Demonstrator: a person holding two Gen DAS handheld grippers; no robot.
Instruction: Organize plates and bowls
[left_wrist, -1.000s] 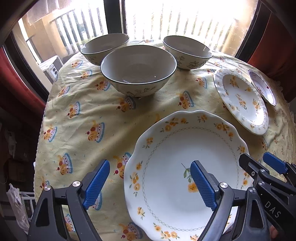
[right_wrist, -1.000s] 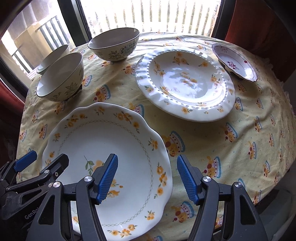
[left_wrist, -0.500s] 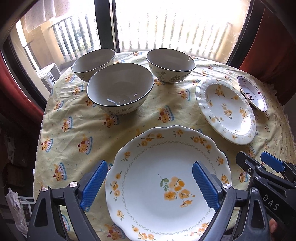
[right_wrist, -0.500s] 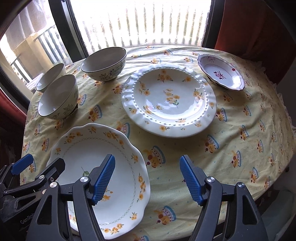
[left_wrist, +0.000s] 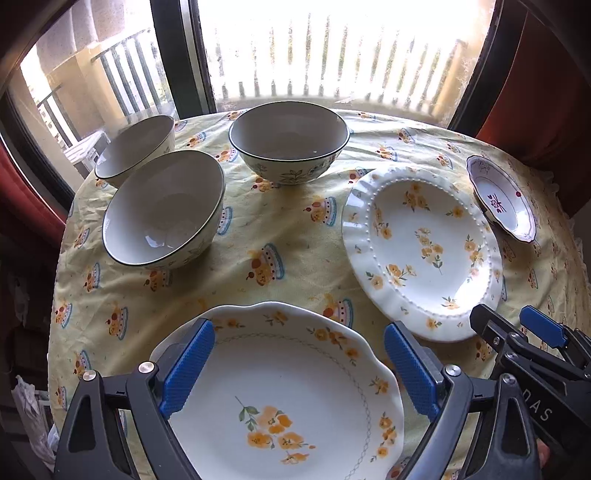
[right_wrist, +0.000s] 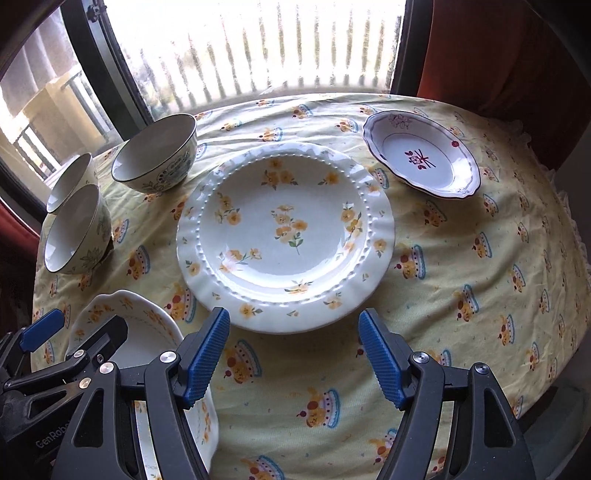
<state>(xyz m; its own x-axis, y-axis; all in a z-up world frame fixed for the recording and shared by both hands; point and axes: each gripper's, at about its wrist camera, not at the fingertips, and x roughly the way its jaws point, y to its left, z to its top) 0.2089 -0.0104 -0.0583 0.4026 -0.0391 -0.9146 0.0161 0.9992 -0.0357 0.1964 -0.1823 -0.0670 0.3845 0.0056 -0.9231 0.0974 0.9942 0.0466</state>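
Note:
My left gripper (left_wrist: 299, 365) hangs open over the scalloped plate (left_wrist: 288, 387) with yellow flowers, near the table's front edge, touching nothing. My right gripper (right_wrist: 293, 354) is open above bare cloth, just in front of the beaded flower plate (right_wrist: 284, 236). A small dish with a red flower (right_wrist: 421, 158) lies at the back right. Three bowls stand at the back left: one nearest (left_wrist: 162, 206), one behind it (left_wrist: 136, 147), one in the middle (left_wrist: 288, 140). The right gripper (left_wrist: 517, 339) shows at the left view's right edge.
A yellow printed cloth (right_wrist: 480, 295) covers the round table and drops off at the right and front. Behind the table is a bright window with railings (left_wrist: 332, 55), flanked by red curtains (left_wrist: 546, 92). Bare cloth lies between the bowls and the plates.
Both grippers have shifted to the right across the table. The scalloped plate has slid left and down in both views, and the beaded plate now sits centred ahead of the right gripper.

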